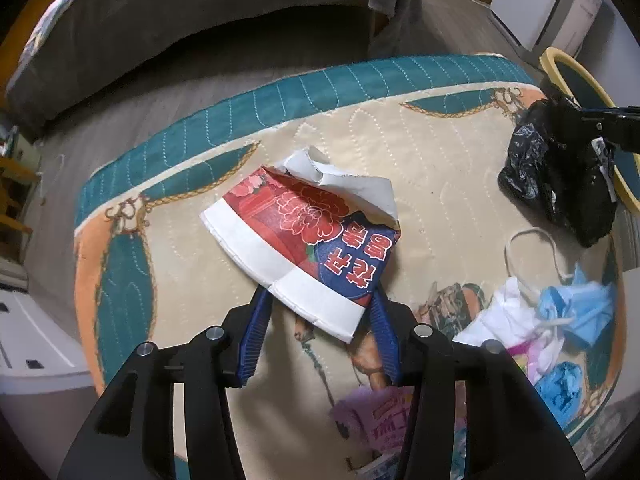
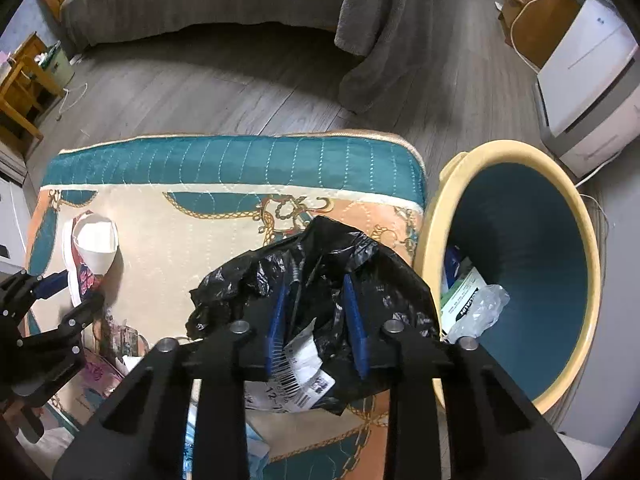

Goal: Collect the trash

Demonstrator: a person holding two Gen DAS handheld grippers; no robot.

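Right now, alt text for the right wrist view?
The right gripper has its blue fingers closed on a crumpled black plastic bag above a quilted teal and cream mat. To its right stands an open bin with a cream rim, trash inside. At far left, the left gripper is at a crushed paper cup.

Grey wood-plank floor [image 2: 208, 92], grey-blanketed bed [image 2: 224, 0], wooden nightstand [image 2: 536, 20], white appliance [image 2: 592, 92]

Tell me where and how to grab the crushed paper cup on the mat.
Grip the paper cup across its white rim band, coming from above with one finger at each side edge. It lies flattened on the quilted mat, so the stiff rolled rim gives firmer purchase than the torn end. The left gripper already straddles it there.
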